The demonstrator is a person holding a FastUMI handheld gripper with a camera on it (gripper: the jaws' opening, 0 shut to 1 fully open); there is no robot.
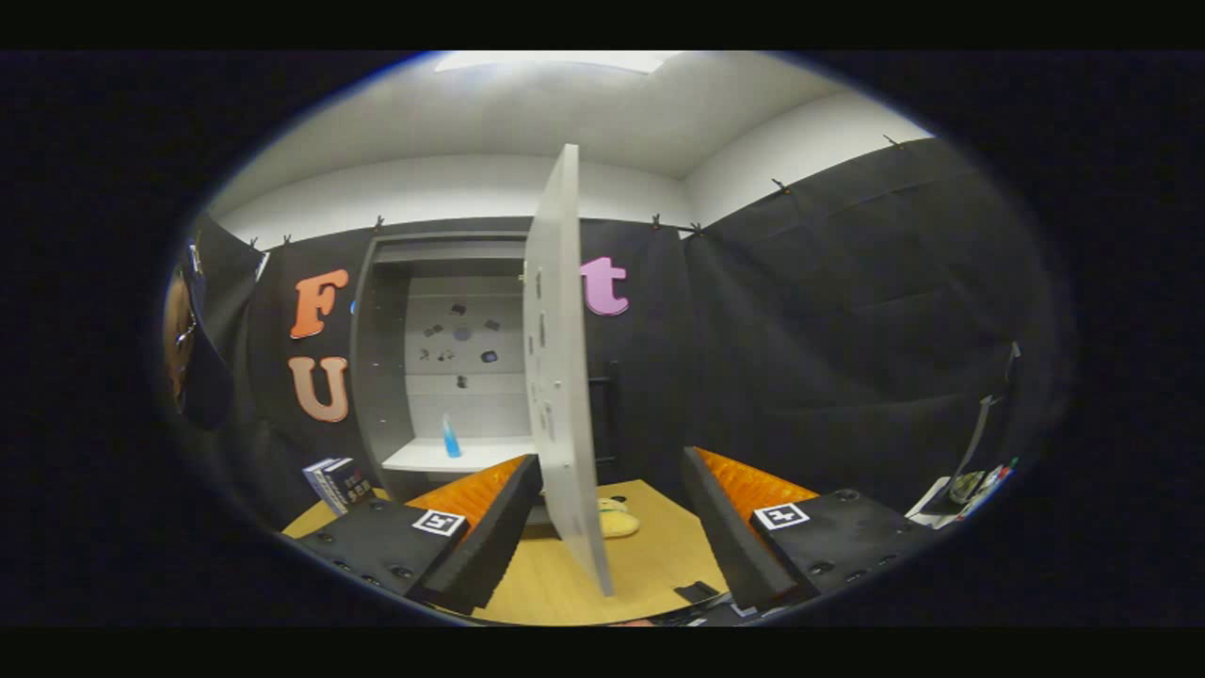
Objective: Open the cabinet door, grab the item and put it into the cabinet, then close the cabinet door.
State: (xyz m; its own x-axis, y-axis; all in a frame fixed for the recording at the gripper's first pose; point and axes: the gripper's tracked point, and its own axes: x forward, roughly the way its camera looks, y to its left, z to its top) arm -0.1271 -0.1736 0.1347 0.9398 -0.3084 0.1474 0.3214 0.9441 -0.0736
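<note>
A handheld claw looks forward over a wooden table, its 2 fingers spread wide apart and gripping nothing. Between the fingers, the edge of an open cabinet door stands upright, swung out toward the claw and touching neither finger. Just ahead of the fingers, partly hidden behind the door's lower edge, a yellow item lies on the table. Beyond the left finger stands the open cabinet, with a small blue bottle upright on its white shelf. Some books stand on the table beside the cabinet.
</note>
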